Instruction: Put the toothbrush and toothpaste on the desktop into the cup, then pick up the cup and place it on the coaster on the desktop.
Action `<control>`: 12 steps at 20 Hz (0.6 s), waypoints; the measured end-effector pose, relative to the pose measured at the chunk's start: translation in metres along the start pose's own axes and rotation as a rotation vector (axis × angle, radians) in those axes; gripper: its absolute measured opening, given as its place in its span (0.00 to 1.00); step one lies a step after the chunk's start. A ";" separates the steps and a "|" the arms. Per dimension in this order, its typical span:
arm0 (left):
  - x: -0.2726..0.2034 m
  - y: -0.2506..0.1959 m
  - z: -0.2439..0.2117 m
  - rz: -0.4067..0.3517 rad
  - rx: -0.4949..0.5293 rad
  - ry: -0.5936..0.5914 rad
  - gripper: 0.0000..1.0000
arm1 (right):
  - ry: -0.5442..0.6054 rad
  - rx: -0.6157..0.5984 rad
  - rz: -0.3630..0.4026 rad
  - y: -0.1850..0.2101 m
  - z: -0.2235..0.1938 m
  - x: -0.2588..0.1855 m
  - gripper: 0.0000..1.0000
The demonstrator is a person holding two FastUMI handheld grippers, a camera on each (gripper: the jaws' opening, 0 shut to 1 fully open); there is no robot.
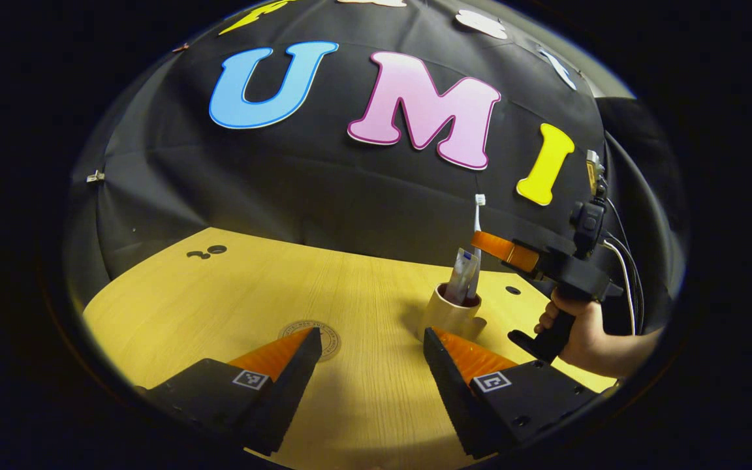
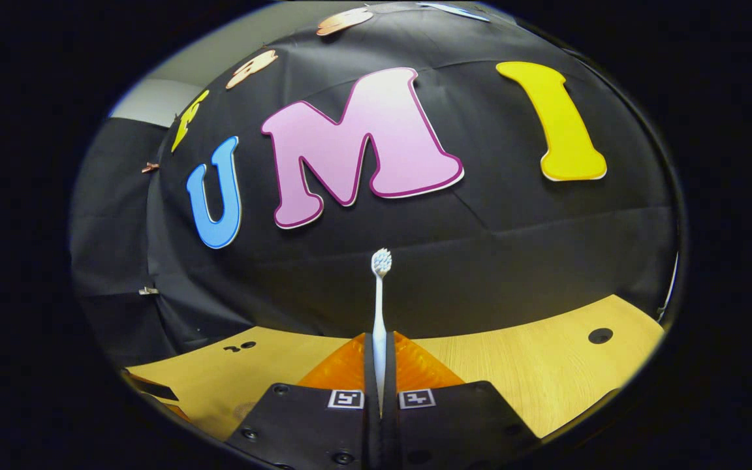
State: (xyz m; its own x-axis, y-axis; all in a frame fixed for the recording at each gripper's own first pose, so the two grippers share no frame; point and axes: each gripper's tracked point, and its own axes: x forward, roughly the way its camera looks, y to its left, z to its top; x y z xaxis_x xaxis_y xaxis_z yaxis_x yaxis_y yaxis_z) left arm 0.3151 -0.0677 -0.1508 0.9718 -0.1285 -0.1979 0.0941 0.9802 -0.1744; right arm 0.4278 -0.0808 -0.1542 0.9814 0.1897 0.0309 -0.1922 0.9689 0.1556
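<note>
The wooden surface point(image 1: 363, 294) stands before a black cloth wall point(image 1: 284, 176). The cup point(image 1: 449, 314), holding the toothpaste point(image 1: 462, 277), stands beside the coaster point(image 1: 327, 336). The right gripper point(image 2: 380, 385), hand-held point(image 1: 578, 329) above the cup, has its fingers clenched on the upright toothbrush point(image 2: 379, 313). The left gripper point(image 1: 373, 352) hovers low, fingers released.

toothpaste point(image 1: 463, 277) in cup point(image 1: 449, 317), coaster point(image 1: 324, 336) left of cup on desktop point(image 1: 219, 294)
</note>
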 end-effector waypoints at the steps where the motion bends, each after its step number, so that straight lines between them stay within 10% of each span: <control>1: 0.001 0.001 -0.002 -0.001 -0.005 0.003 0.98 | -0.007 -0.014 0.001 0.002 -0.003 -0.002 0.05; 9: -0.002 -0.006 -0.017 -0.019 0.009 0.012 0.98 | 0.032 -0.023 -0.022 0.000 -0.034 -0.024 0.22; 12: -0.007 -0.008 -0.023 -0.023 0.006 0.017 0.98 | 0.032 -0.055 -0.014 0.006 -0.031 -0.038 0.66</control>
State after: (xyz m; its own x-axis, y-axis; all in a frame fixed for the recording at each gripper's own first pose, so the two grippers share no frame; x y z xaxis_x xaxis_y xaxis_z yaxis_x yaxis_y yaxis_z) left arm 0.3027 -0.0777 -0.1702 0.9654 -0.1537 -0.2105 0.1177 0.9777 -0.1738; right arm 0.3891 -0.0770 -0.1850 0.9836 0.1802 -0.0021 -0.1791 0.9786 0.1014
